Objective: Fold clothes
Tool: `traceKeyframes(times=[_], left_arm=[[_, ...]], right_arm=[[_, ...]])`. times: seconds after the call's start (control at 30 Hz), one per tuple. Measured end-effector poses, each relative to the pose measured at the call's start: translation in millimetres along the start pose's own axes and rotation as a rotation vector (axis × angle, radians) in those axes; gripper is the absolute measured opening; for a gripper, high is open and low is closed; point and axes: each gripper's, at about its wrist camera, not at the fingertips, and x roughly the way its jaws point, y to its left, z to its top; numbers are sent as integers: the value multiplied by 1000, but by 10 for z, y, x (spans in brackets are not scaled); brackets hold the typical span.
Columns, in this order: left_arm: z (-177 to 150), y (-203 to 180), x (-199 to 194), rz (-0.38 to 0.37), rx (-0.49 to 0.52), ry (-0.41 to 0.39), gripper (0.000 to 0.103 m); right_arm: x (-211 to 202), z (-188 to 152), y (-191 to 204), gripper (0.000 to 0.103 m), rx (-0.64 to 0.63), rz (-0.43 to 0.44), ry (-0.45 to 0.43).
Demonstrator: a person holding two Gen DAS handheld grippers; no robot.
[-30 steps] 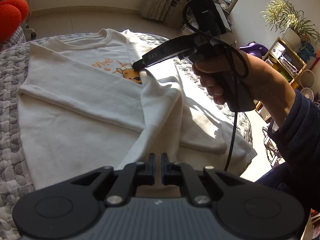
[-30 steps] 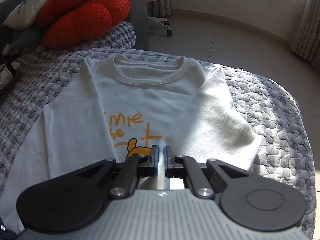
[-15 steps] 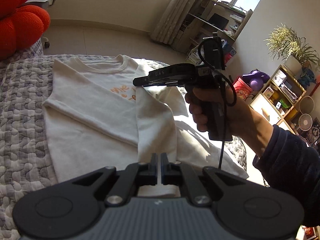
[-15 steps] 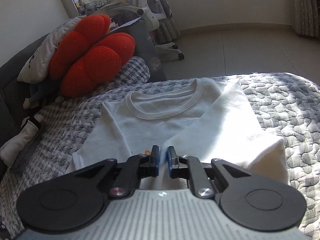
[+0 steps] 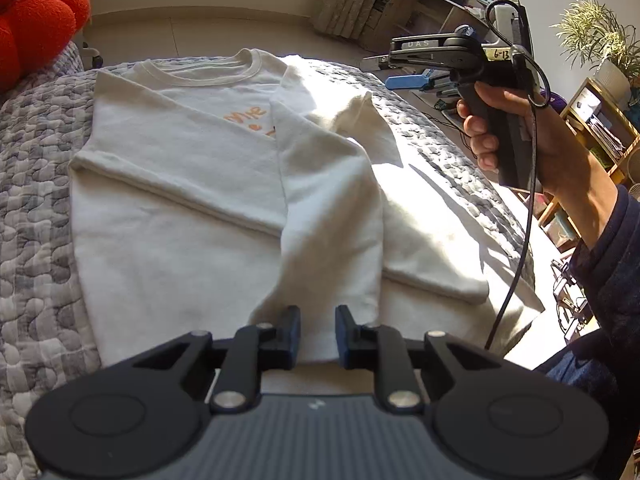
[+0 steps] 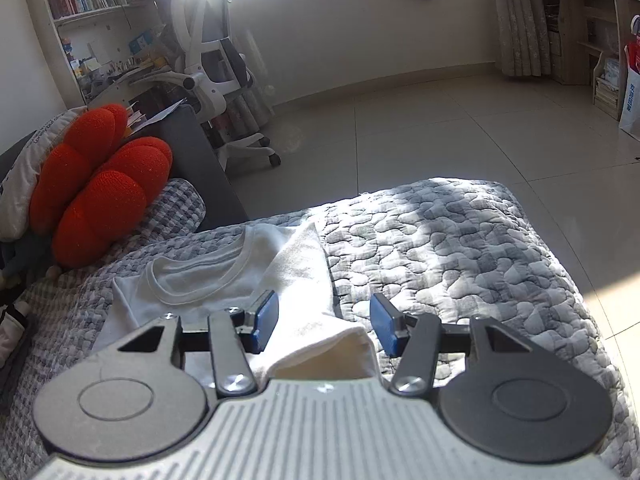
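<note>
A white sweatshirt [image 5: 180, 200] with orange print lies flat on the grey quilt [image 5: 36, 208]. One sleeve is folded across its chest. The other sleeve [image 5: 332, 216] runs down the body toward my left gripper [image 5: 320, 334], which stands open with the sleeve's end lying just beyond its fingertips. My right gripper [image 5: 384, 70], held in a hand, hovers open above the quilt to the right of the shirt, holding nothing. In the right wrist view the right gripper [image 6: 324, 322] is open over the folded sleeve [image 6: 304, 276], with the collar [image 6: 200, 280] to its left.
A red cushion [image 6: 100, 184] sits at the head of the bed. An office chair [image 6: 216, 80] and bookshelves stand on the tiled floor beyond. The bed's right edge drops off near a wooden shelf [image 5: 596, 128] and a potted plant [image 5: 592, 36].
Both grippers were shut on the sleeve and have opened, letting it drop onto the shirt. The right gripper has lifted and drawn off to the right.
</note>
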Motion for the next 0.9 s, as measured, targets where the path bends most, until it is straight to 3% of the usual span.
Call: traceKeyframes(times=[0.07,0.23,0.3,0.37,0.5,0.67,0.9], left_arm=[[-8,-8,12,14,1,-6,1],[46,68,-222,-10,-52,-95,0],[70,131,-373,-31,-81,-144,0],[89,196,-515,-50,-107,-190,0],[87,295,-477,-85,-145,-163,0],[61,175,-230,-63,-126,-81,7],[27,115,-72,-30,-87,-36,10]], right_arm=[[6,-14,-120,55,17,-4,4],[82,-91,-246,41,13,30,40],[116,-111,-245,24,13,49,59],[146,-130,-239,20,13,65,78],[139,-125,-252,21,26,71,77],[139,-111,-313,41,75,88,66],[243,-178,-218,40,2,108,103]])
